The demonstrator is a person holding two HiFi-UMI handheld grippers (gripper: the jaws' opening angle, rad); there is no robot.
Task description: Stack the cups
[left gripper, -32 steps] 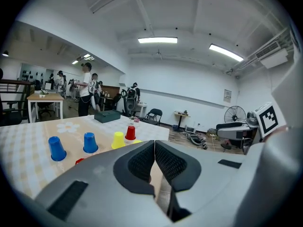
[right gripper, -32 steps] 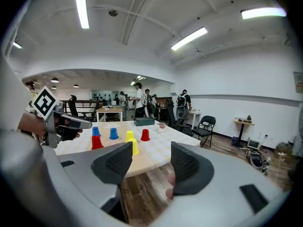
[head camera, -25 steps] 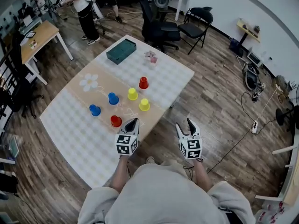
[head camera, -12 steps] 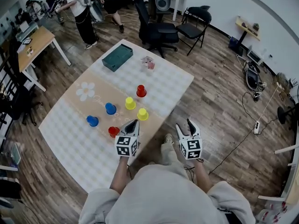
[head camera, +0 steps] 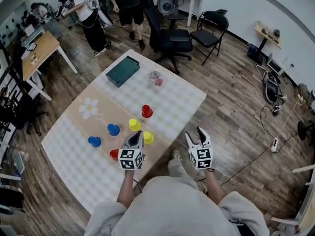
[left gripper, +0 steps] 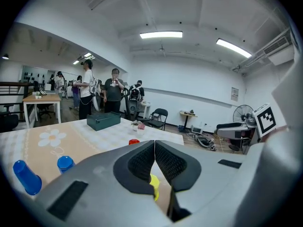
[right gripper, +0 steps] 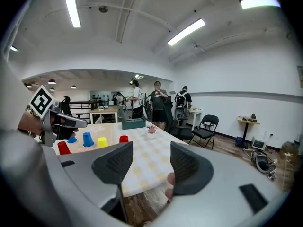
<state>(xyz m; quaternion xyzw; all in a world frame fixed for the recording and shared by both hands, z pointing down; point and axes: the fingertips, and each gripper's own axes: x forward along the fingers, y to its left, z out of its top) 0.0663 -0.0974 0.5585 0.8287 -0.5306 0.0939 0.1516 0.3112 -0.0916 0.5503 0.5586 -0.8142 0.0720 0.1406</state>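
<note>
- left gripper [head camera: 136,135]: jaws pressed together, empty; should open before it drops onto a cup.
- yellow cup [head camera: 148,138] just beside its tip, red cup [head camera: 114,154] just left of it.
- right gripper [head camera: 199,132]: jaws apart, empty, off the table [head camera: 74,146].

Here's an open-plan office-lab: a black swivel office chair [head camera: 170,36], a light wooden desk [head camera: 42,43], long fluorescent ceiling strips [left gripper: 161,34], and a wood-plank floor [head camera: 231,107].
</note>
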